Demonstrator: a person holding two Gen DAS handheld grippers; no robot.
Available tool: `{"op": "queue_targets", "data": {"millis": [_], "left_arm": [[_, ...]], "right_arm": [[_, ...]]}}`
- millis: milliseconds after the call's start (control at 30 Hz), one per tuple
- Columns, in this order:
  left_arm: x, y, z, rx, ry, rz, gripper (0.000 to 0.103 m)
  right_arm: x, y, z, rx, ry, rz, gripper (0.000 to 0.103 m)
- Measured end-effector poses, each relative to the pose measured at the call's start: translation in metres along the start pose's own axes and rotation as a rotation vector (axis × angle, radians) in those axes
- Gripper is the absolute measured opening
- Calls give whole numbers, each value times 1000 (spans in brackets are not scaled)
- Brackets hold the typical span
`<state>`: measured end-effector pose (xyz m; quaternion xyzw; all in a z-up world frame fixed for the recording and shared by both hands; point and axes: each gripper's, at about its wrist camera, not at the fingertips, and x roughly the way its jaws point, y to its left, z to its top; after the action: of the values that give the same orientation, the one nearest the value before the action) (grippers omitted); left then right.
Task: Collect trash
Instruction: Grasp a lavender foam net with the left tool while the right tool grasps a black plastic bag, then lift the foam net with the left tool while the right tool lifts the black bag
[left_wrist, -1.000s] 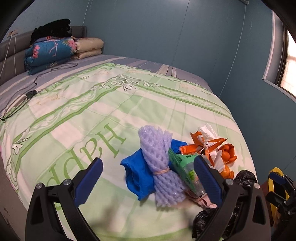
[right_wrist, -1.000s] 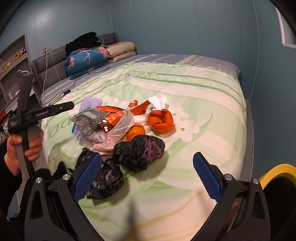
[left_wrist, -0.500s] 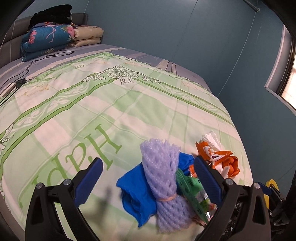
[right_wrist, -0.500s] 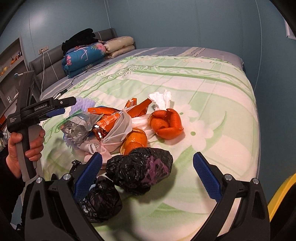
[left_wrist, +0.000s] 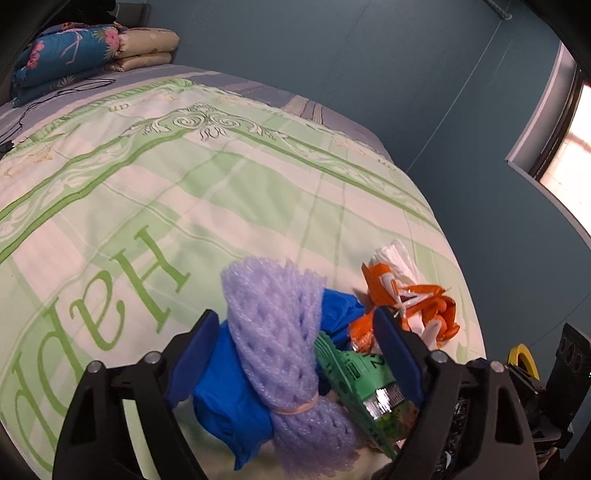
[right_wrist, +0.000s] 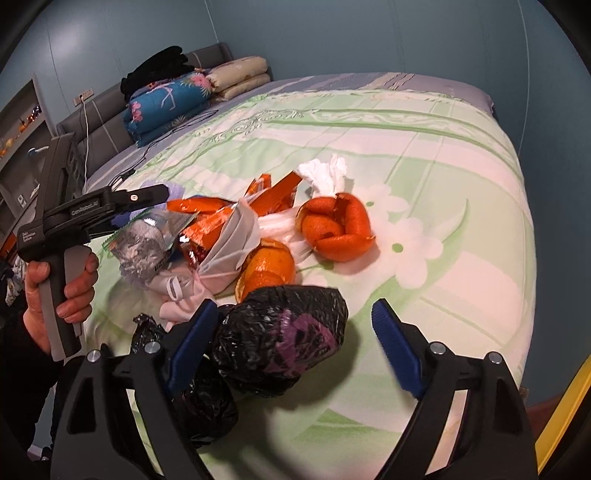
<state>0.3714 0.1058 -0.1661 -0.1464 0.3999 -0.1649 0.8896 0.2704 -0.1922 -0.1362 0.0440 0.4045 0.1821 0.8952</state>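
Observation:
Trash lies in a pile on the green bedspread (left_wrist: 184, 206). My left gripper (left_wrist: 295, 350) is low over the pile and its jaws are closing. A purple foam net (left_wrist: 277, 325), a blue bag (left_wrist: 229, 398) and a green wrapper (left_wrist: 354, 376) sit between them, not clamped. My right gripper (right_wrist: 293, 349) is closing too, around a knotted black bag (right_wrist: 280, 339). Its left pad (right_wrist: 192, 347) touches the bag and the right pad stands apart. A second black bag (right_wrist: 203, 406) lies below. Orange peel (right_wrist: 336, 229), orange wrappers (right_wrist: 207, 225) and white tissue (right_wrist: 325, 173) lie beyond.
Folded quilts and pillows (right_wrist: 166, 99) are stacked at the headboard, with a cable (right_wrist: 147, 158) trailing across the bed. A hand (right_wrist: 62, 280) holds the left gripper's handle. A yellow rim (right_wrist: 569, 406) shows past the bed's right edge. A window (left_wrist: 569, 147) is on the right wall.
Both grippers have come down and closer to the pile. Their jaws have narrowed, the left around the foam net and blue bag, the right around the black bag.

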Motion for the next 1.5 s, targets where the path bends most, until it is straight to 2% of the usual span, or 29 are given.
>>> {"op": "queue_targets", "data": {"millis": [67, 100, 167, 267, 333, 567, 633, 800, 1000, 1200, 1433, 1500], "left_arm": [[4, -2, -3, 22, 23, 14, 64], [5, -2, -4, 19, 27, 12, 61], [4, 2, -4, -2, 36, -7, 48], [1, 5, -5, -25, 39, -10, 34], [0, 5, -6, -19, 38, -1, 31], [-7, 9, -4, -59, 22, 0, 31], [-9, 5, -5, -40, 18, 20, 28], [-21, 5, -7, -45, -1, 16, 22], [-40, 9, -10, -51, -15, 8, 22], [-51, 22, -26, -77, 8, 27, 22], [-65, 57, -38, -178, 10, 18, 24], [-69, 65, -39, -199, -1, 17, 29]], "right_arm": [[0, 1, -2, 2, 7, 8, 76], [0, 1, -2, 4, 6, 11, 75], [0, 0, -1, 7, 9, 20, 69], [1, 3, -2, 6, 27, 39, 60], [1, 5, -2, -1, 29, 40, 59], [-2, 7, -4, -3, 27, 35, 54], [-4, 7, -4, -4, 27, 30, 53], [-12, 8, -5, -15, 18, 14, 49], [-15, 9, -6, -24, 24, 10, 50], [-15, 10, -10, -33, 35, 8, 53], [-16, 7, -10, -15, 43, 14, 55], [-17, 7, -11, -15, 44, 14, 56]]}}
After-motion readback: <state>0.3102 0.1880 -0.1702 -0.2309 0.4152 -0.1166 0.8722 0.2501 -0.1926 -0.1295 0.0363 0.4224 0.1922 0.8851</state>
